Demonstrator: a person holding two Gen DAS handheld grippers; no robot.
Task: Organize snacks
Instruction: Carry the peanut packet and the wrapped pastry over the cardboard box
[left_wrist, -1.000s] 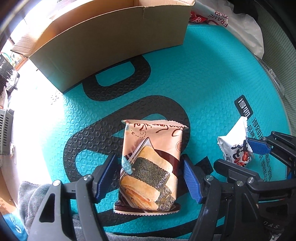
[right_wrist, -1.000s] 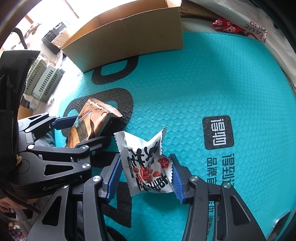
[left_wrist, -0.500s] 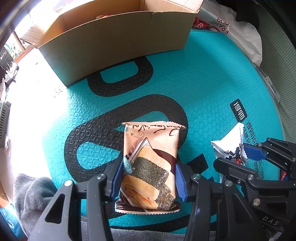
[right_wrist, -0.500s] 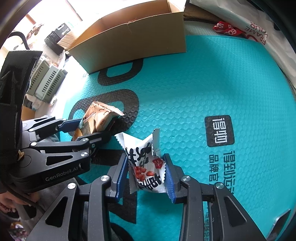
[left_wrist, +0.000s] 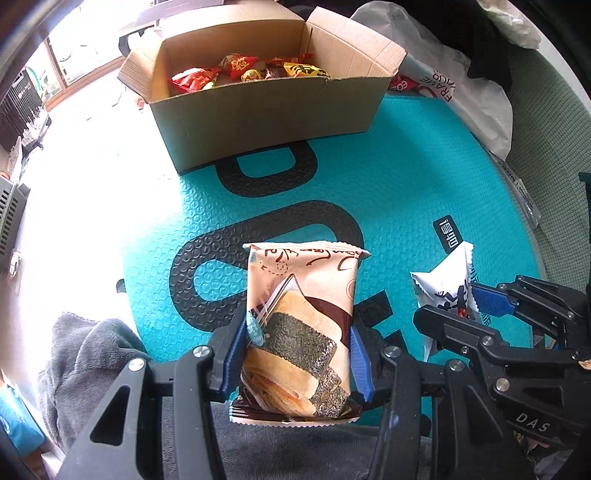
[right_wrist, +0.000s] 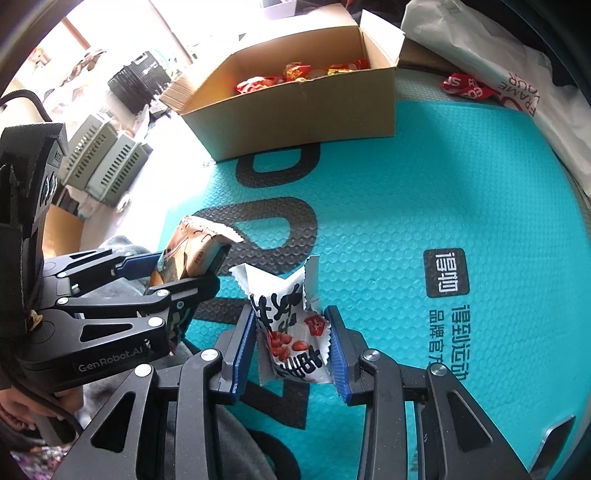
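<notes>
My left gripper (left_wrist: 297, 360) is shut on a peach cracker packet (left_wrist: 301, 314) with a seaweed sandwich picture, held clear above the teal mat (left_wrist: 406, 177). To its right, my right gripper (right_wrist: 291, 345) is shut on a small white peanut packet (right_wrist: 291, 325), also lifted. In the left wrist view the peanut packet (left_wrist: 445, 284) shows at right between the other gripper's blue pads. In the right wrist view the cracker packet (right_wrist: 192, 251) sits in the left gripper (right_wrist: 184, 264) at left. An open cardboard box (left_wrist: 266, 107) with several red and yellow snacks stands at the mat's far side.
A white plastic bag (left_wrist: 465, 88) and a red wrapper (right_wrist: 467, 86) lie beyond the mat at far right. Grey cloth (left_wrist: 85, 354) bunches at the near left. Grey slotted units (right_wrist: 107, 162) stand left of the box, off the mat.
Both grippers closed on their packets and rose off the mat. The views now look down into the open box, whose snacks have come into sight.
</notes>
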